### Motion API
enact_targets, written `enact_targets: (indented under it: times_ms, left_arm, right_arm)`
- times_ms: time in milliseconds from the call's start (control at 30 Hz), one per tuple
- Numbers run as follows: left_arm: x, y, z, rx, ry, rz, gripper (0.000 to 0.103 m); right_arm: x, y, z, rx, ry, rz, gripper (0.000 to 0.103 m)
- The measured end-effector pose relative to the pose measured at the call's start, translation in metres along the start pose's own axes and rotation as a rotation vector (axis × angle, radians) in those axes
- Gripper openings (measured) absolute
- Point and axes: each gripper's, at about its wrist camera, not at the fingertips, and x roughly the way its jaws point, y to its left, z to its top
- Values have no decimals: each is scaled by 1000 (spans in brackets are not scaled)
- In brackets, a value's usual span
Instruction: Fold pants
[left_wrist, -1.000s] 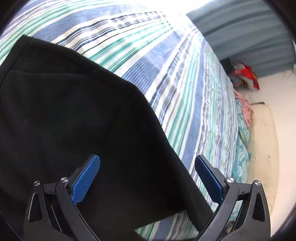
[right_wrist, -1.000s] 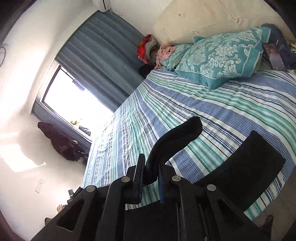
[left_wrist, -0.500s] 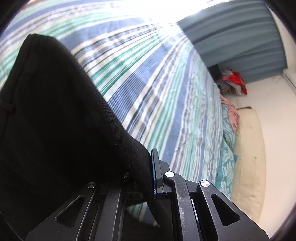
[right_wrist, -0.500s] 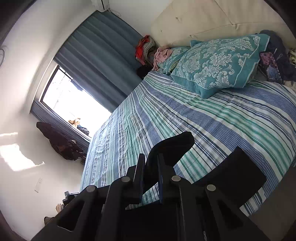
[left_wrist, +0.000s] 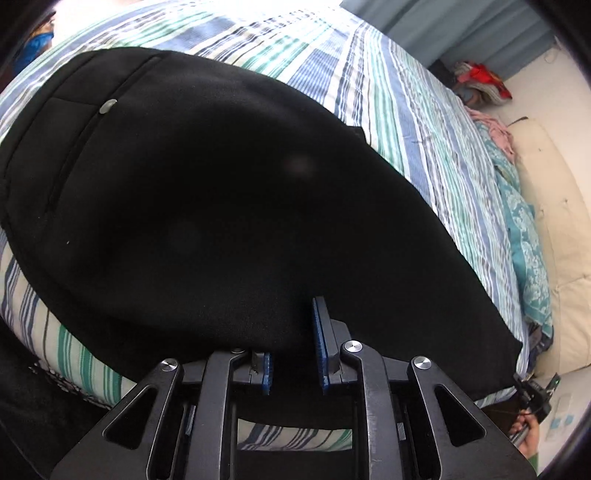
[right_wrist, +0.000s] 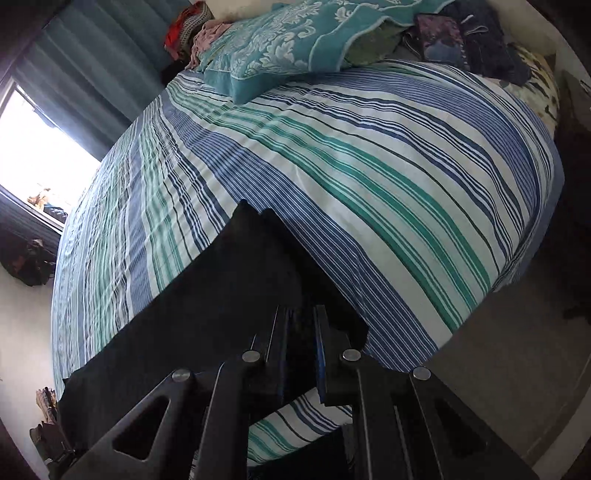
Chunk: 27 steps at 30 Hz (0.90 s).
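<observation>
Black pants lie spread on the striped bed, waistband and a silver button at the upper left. My left gripper is shut on the near edge of the pants, blue pads pinching the cloth. In the right wrist view the pants run from lower left up to a corner near the middle. My right gripper is shut on the black cloth at that end, low over the bed.
Teal patterned pillows and dark clothes lie at the head of the bed. A cream headboard stands at the right. Blue curtains and a bright window are beyond the bed. A clothes pile sits in the corner.
My left gripper closed on the pants edge a second ago and still holds it. Both grippers have come down toward the bed, and the pants now lie flatter across the sheet.
</observation>
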Motion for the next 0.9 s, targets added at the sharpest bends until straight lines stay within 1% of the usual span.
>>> enact_targets:
  times_ms: [67,133,200,267,333,433,500,567,600,667,733,767,800,833,867,900]
  left_arm:
    - [-4,-5,2,19,-13,5,18]
    - [-7,-8,0,31,-14,11,9]
    - [-6,-11,-2,41,-14,14,7]
    - [-6,-13,-6,67,-13,25,6]
    - [-5,-12,-10,89,-4,43,6]
    - [-6,-12,-12,83,15,53,5]
    - [-7,-13,-14,92,10,53,5]
    - [-4,-14,-15,119,14,78,6]
    - [2,-18,-16,133,23,97,6]
    - [7,-26,-17,155,30,131,12]
    - [2,-32,-20,197,35,162,23]
    - [-4,-33,-22,220,42,181,29]
    - [-13,-33,-26,242,46,199,41]
    - [-25,-34,-30,261,39,204,51]
    - [-39,-33,-34,277,24,197,54]
    - [-53,-35,-36,294,-2,189,60]
  right_arm:
    - [-2,-1,-3,-20,-15,-10,13]
    - [-7,4,-4,-56,-26,-30,13]
    - [-18,11,-4,-89,-50,-41,13]
    - [-26,17,-3,-116,-67,-46,13]
    - [-27,17,-3,-137,-56,-69,13]
    - [-14,8,-5,-114,-12,-102,13]
    - [-13,3,-7,-91,-17,-100,13]
    - [-9,4,-9,-105,-20,-119,13]
    - [-6,5,-10,-114,-20,-132,13]
    - [-1,7,-11,-127,-28,-160,13]
    - [0,12,-13,-139,-52,-189,14]
    - [-2,13,-14,-142,-61,-195,24]
    - [-4,13,-15,-139,-63,-214,48]
    - [-7,13,-16,-132,-59,-245,62]
    - [-14,14,-17,-132,-75,-277,73]
    - [-25,17,-21,-147,-116,-305,73]
